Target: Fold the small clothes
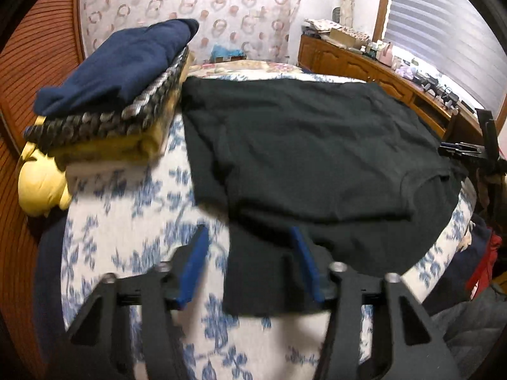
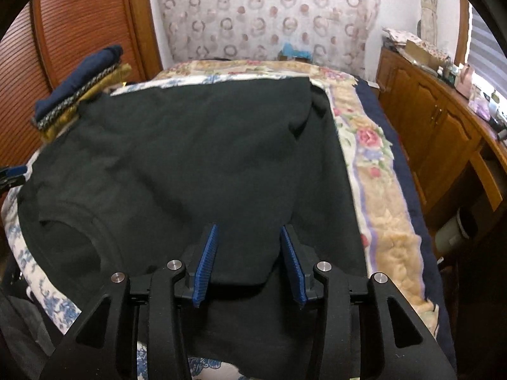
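We see the black T-shirt [image 1: 310,158] spread mid-frame on the bed [image 1: 133,209], folded pile [image 1: 107,95] upper left. Left claw [image 1: 250,240] and right claw [image 2: 248,237] both gape wide, holding nothing.

The bed [image 1: 133,190] is covered with a white spread printed with blue flowers [image 2: 47,304]; along its right side and far end a fleecy cream blanket with pink roses [image 2: 374,164] lies exposed, over a navy layer at the edge. A black T-shirt [image 1: 301,145] lies spread flat across the middle of the spread, its collar toward the near side. At the far left of the bed sits a stack of folded clothes [image 1: 111,101], just beside the shirt: navy on top, a dark patterned piece beneath, yellow at the bottom.
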{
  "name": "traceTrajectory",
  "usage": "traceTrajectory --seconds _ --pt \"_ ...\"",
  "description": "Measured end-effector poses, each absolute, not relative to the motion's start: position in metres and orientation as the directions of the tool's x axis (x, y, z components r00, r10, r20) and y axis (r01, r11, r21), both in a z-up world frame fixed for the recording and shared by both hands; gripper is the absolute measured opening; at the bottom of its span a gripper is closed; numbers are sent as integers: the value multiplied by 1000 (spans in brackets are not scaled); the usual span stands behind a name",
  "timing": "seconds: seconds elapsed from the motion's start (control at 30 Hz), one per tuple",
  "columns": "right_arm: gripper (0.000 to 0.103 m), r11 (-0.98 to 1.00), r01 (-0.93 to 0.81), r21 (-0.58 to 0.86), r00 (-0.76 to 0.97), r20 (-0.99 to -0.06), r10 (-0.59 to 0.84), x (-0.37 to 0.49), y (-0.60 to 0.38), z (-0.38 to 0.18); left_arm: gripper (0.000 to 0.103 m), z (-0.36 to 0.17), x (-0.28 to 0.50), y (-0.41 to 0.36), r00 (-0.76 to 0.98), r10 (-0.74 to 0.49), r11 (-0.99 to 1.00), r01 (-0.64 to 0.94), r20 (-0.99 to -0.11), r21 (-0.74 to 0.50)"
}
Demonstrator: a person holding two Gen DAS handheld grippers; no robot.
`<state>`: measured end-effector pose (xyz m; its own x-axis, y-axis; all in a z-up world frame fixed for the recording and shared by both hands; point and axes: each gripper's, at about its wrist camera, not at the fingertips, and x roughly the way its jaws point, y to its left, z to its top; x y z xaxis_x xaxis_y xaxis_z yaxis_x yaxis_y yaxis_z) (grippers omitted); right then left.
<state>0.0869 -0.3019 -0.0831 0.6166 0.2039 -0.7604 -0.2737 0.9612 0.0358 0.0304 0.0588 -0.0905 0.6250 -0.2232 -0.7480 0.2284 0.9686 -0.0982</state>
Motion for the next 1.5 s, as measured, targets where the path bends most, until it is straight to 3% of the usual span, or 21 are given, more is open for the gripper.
traceTrajectory --seconds 0.13,0.17,0.2,0.53,0.73,0.8,0.9,1.5 --pt "44 964 -260 52 625 -752 209 86 -304 -88 24 -101 20 57 611 -219 970 223 -761 -100" --pt "44 965 -256 62 629 -748 215 86 -305 -88 6 -100 17 58 624 -203 973 216 -754 -83" --pt "45 965 -253 68 631 -744 218 84 -307 -89 0 -99 12 57 628 -197 973 220 -753 -71" --pt "45 966 -249 71 657 -720 222 80 -307 -92 0 -70 -34 81 679 -158 985 162 -717 -64" --pt "45 967 -246 72 662 -716 222 79 -307 -93 29 -67 -12 81 686 -192 981 162 -702 -110" --pt "45 967 -246 66 664 -715 217 79 -307 -94 45 -68 2 77 678 -220 975 182 -701 -130" --pt "45 967 -245 65 666 -714 217 78 -307 -94 50 -74 23 68 666 -227 973 190 -711 -133" --pt "45 969 -243 54 669 -714 208 78 -304 -94 50 -97 69 52 625 -228 973 184 -747 -142"
